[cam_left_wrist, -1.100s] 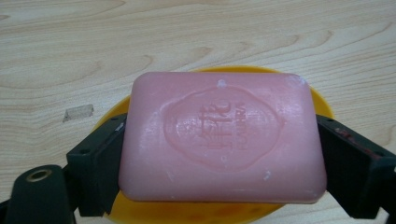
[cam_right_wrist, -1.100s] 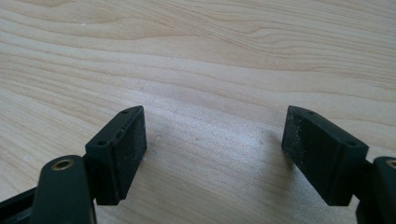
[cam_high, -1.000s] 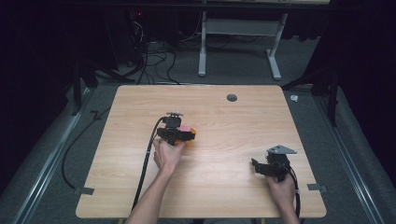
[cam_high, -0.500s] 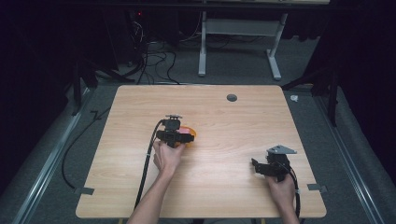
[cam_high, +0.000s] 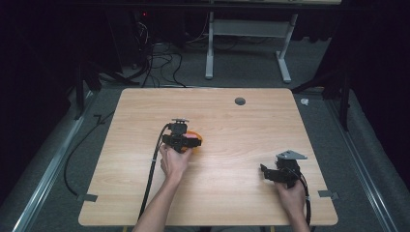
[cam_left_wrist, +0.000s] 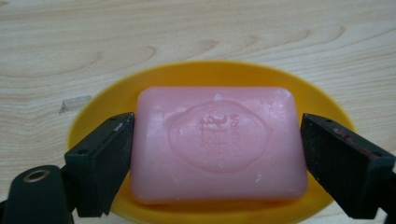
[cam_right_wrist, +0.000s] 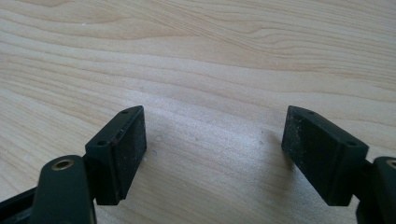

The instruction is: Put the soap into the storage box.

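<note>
Left gripper view: jaws flanking soap (cam_left_wrist: 217, 144).

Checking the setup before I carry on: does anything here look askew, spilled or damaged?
Nothing stands out. The pink soap lies flat in the yellow dish between the left gripper's open jaws. The right gripper is open over bare table.

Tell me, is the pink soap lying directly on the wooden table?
No, the pink soap lies in a yellow dish.

A pale wooden table (cam_high: 251, 125) stands on grey floor (cam_high: 241, 63) in a dark room.
</note>
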Available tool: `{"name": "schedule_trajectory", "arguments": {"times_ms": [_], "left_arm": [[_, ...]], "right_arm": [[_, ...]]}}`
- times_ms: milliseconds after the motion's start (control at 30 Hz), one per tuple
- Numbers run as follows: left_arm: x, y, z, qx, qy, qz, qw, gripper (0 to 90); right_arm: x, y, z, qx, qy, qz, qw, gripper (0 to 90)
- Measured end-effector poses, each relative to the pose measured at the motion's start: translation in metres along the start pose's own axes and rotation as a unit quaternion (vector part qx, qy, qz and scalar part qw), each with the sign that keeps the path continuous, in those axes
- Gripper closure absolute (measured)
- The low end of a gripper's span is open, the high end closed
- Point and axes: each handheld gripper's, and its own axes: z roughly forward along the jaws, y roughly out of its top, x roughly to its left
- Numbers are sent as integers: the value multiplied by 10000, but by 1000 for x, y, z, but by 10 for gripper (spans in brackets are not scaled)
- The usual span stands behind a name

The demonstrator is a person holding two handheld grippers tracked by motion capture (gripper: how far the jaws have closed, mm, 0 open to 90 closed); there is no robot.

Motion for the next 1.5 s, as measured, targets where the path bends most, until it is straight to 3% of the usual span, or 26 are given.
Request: {"name": "schedule_trajectory", "arguments": {"times_ms": [167,833,1067,1500], "left_arm": [[3,1,-5,-71,-92,-43,9999,144],[14,2,-27,-316,-328,141,9989,152],[18,0,-33,-332,-280,290,9986,160],[30,-2,-46,-481,-278,387,9977,164]], "right_arm": [[0,0,0,0,-1,-1,10000,227],[0,0,0,-2,-2,-15,10000,227],[0,0,0,-3,0,-11,10000,227],[0,0,0,-3,-1,-10,10000,227]]}}
